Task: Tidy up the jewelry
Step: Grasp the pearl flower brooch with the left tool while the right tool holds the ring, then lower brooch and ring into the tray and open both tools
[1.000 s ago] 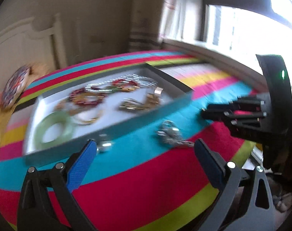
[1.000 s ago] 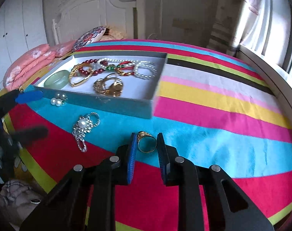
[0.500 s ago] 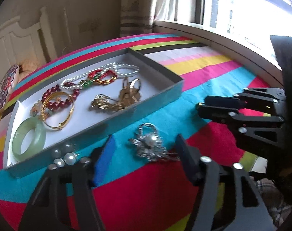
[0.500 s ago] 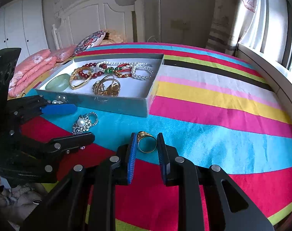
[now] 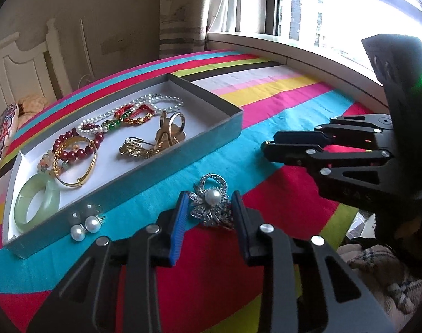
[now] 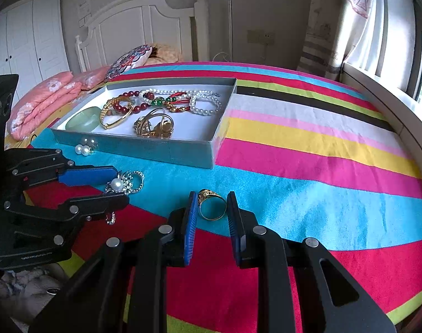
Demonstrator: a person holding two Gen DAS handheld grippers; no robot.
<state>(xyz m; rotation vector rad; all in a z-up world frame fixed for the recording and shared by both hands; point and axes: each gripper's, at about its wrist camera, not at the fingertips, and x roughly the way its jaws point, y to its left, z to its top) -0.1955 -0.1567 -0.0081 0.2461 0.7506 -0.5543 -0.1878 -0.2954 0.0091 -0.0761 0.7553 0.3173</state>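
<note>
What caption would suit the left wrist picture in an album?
Left gripper straddles a pearl brooch on the striped bedspread, beside a tray of jewelry.

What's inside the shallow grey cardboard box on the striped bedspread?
The shallow grey cardboard box holds a pale green jade bangle, gold bangle, dark red beads, white pearl strand and gold pieces. Whatever lies beneath the tangle is hidden.
</note>
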